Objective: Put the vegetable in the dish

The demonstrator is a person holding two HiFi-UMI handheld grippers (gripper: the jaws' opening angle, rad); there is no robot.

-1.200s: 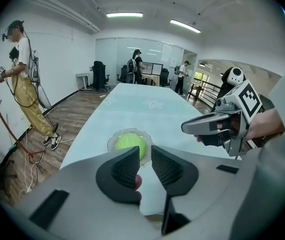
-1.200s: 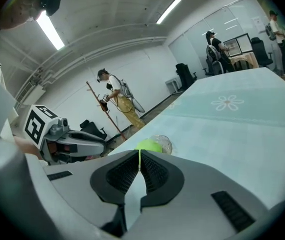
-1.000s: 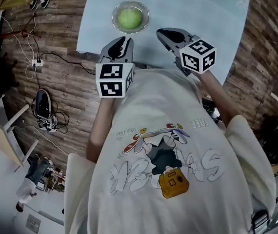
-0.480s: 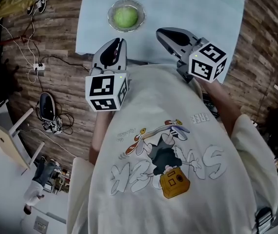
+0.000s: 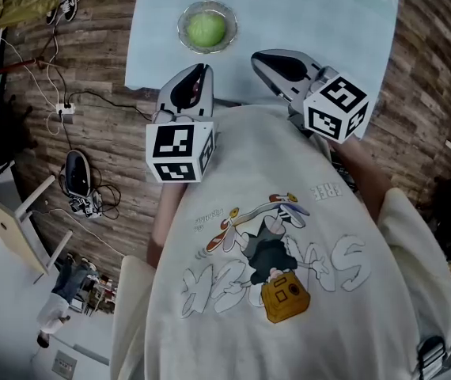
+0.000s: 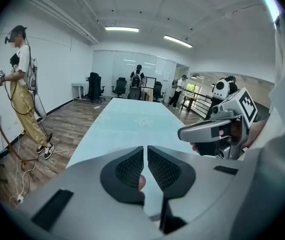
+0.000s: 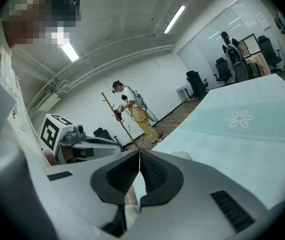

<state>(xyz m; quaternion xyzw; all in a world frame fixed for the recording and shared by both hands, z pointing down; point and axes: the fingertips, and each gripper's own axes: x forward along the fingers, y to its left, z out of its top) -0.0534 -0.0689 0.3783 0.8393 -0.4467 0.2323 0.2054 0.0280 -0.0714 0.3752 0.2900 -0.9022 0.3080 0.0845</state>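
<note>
A round green vegetable (image 5: 206, 28) lies in a clear glass dish (image 5: 186, 14) near the front left of the pale blue table (image 5: 312, 14). Both grippers hang short of the table's near edge, close to my chest. My left gripper (image 5: 202, 70) is below the dish, apart from it, its jaws shut with nothing between them (image 6: 145, 159). My right gripper (image 5: 255, 55) is to the right of the dish, jaws closed together and empty (image 7: 139, 165). Each gripper shows in the other's view: the right gripper (image 6: 217, 131) and the left gripper (image 7: 82, 145).
The table (image 6: 132, 121) runs long and bare ahead of the grippers. Wooden floor on the left carries cables and a power strip (image 5: 59, 105) and a dark object (image 5: 71, 172). A person (image 6: 20, 89) stands by the left wall; others and office chairs (image 6: 95, 86) are far back.
My left gripper has drawn back a little toward my body, its marker cube now lower in the head view. The vegetable stays in the dish; the right gripper has barely shifted.
</note>
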